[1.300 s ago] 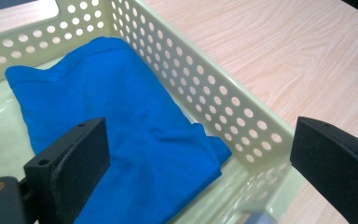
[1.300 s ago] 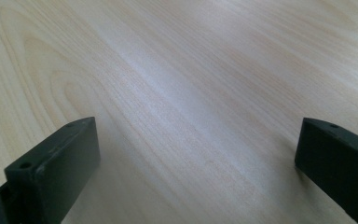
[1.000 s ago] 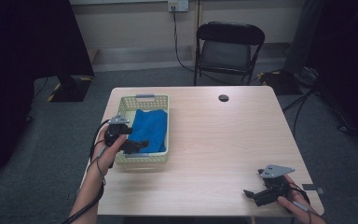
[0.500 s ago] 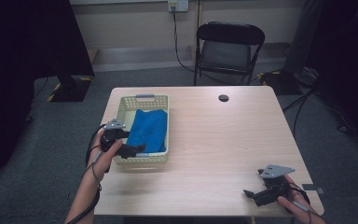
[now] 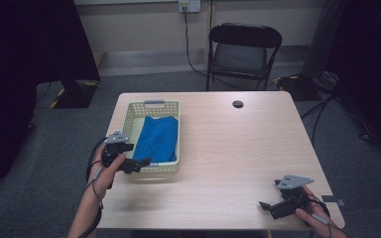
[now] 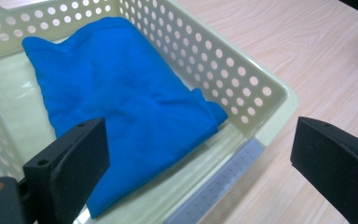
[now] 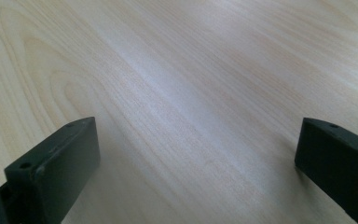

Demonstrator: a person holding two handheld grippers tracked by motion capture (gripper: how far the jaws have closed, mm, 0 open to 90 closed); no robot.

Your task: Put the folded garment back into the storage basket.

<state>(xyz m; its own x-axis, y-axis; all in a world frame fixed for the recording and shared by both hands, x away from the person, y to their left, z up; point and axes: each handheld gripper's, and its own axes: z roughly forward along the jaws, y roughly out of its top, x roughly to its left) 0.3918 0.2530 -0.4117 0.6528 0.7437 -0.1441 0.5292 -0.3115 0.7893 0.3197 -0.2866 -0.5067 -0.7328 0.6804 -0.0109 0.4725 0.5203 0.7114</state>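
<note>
The blue cloth (image 6: 121, 98), soft and loosely folded with gentle creases, lies inside the pale perforated plastic basket (image 5: 171, 167) at centre-left of the high view; placing looks done. The left gripper (image 5: 140, 164) sits at the basket's near rim, fingers apart, empty. The right gripper (image 5: 267, 206), lower right, rests over the smooth wood-grain counter (image 5: 238, 148), fingers apart.
</note>
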